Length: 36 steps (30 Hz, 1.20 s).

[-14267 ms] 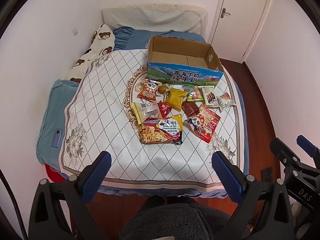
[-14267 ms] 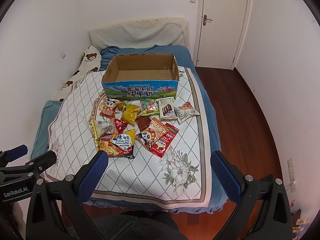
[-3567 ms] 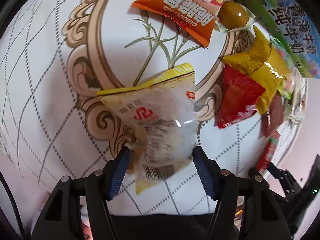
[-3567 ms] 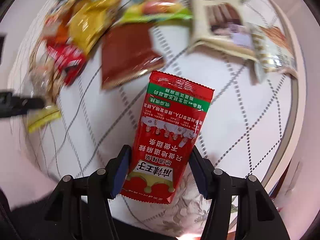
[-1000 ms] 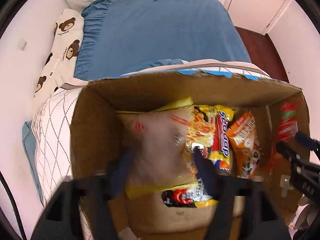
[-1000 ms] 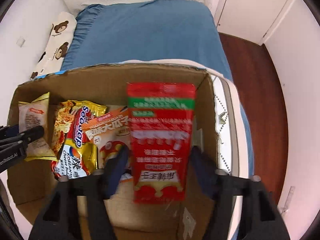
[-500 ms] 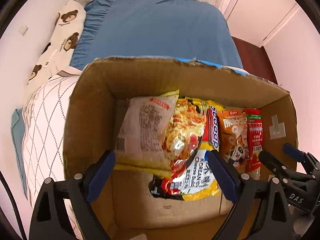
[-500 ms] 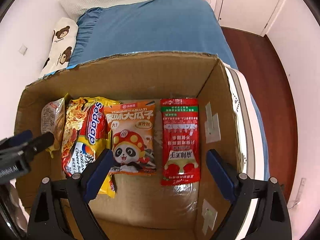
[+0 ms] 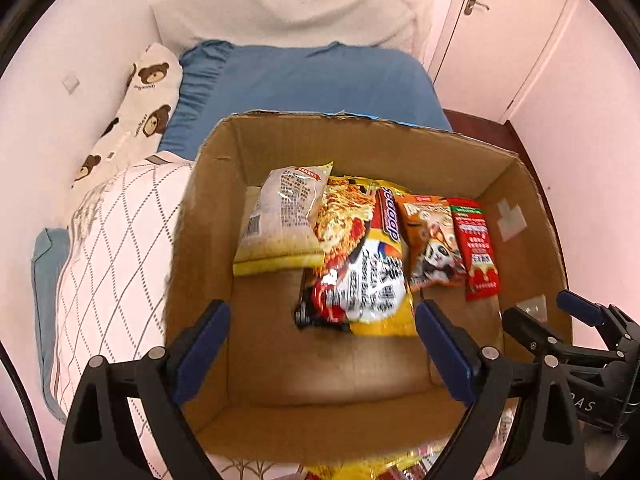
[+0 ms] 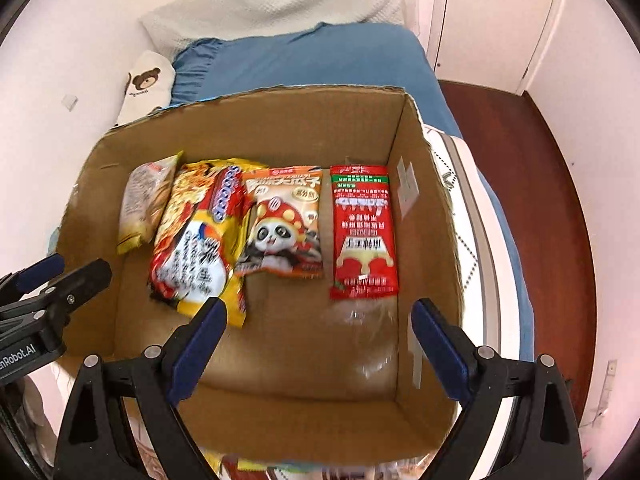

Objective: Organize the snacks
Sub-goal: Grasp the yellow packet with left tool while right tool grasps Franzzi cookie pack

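Observation:
An open cardboard box (image 9: 208, 216) (image 10: 424, 184) stands on the bed. Inside lie a pale clear snack bag with yellow edges (image 9: 286, 216) (image 10: 146, 204), a yellow noodle pack (image 9: 360, 264) (image 10: 200, 236), an orange panda packet (image 9: 430, 240) (image 10: 284, 220) and a red sachet (image 9: 478, 248) (image 10: 364, 232). My left gripper (image 9: 322, 344) is open and empty above the box's near left part. My right gripper (image 10: 318, 340) is open and empty above the near right part. Each gripper also shows in the other's view, the right one (image 9: 560, 332) and the left one (image 10: 52, 276).
The box sits on a white quilted cover (image 9: 116, 240) over a blue bed (image 9: 312, 80). A bear-print pillow (image 9: 136, 104) lies at the left. More snack packs (image 9: 360, 470) peek out below the box's near wall. A door (image 9: 504, 20) and wooden floor (image 10: 560, 168) are at the right.
Both grippers have opened and let their packs drop into the box: the pale bag at the left, the red sachet at the right. Both have since drawn back and up slightly.

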Tool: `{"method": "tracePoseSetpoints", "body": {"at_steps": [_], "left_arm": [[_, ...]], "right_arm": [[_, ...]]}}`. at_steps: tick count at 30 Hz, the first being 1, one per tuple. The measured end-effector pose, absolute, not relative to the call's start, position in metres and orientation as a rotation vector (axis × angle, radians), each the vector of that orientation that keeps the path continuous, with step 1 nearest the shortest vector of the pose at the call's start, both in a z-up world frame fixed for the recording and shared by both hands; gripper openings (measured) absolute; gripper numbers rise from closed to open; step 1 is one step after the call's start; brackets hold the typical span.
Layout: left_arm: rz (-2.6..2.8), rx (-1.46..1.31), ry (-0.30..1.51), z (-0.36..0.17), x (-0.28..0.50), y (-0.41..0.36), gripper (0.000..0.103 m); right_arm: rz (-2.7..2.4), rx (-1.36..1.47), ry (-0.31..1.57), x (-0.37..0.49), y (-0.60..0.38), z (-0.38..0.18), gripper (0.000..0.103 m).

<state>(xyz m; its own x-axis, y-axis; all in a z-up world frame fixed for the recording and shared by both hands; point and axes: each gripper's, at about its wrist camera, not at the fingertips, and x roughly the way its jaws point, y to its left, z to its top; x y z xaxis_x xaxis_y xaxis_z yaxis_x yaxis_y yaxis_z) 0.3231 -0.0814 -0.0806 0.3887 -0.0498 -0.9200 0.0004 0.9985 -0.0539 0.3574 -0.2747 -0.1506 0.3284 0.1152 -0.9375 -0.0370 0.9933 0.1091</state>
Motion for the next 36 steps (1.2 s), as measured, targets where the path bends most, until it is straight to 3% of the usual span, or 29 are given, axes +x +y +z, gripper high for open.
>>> {"method": "tracePoseSetpoints", "body": {"at_steps": [15,24,29,30,33,36], "left_arm": [[-0.062,-0.032,0.970,-0.007,0.227,-0.095,0.095],[-0.073,-0.049,0.940,0.009,0.194,-0.096,0.095],[-0.066,-0.020,1.047,-0.029,0.182,-0.093,0.095],[-0.073,0.001,1.099,-0.047,0.182,-0.094,0.095],[-0.108,0.069,1.231,-0.094,0.186,-0.101,0.095],[-0.159,0.121,1.386,-0.147,0.195,-0.111,0.095]], "right_arm": [[0.106,0.084,1.018,0.263,-0.284,-0.066,0.096],[0.128,0.141,0.980,0.222,-0.290,-0.046,0.096],[0.142,0.212,1.039,0.208,-0.300,-0.071,0.095],[0.140,0.232,1.060,0.205,-0.304,-0.082,0.093],[0.128,0.258,1.142,0.203,-0.311,-0.119,0.070],[0.111,0.265,1.220,0.203,-0.317,-0.157,0.070]]}}
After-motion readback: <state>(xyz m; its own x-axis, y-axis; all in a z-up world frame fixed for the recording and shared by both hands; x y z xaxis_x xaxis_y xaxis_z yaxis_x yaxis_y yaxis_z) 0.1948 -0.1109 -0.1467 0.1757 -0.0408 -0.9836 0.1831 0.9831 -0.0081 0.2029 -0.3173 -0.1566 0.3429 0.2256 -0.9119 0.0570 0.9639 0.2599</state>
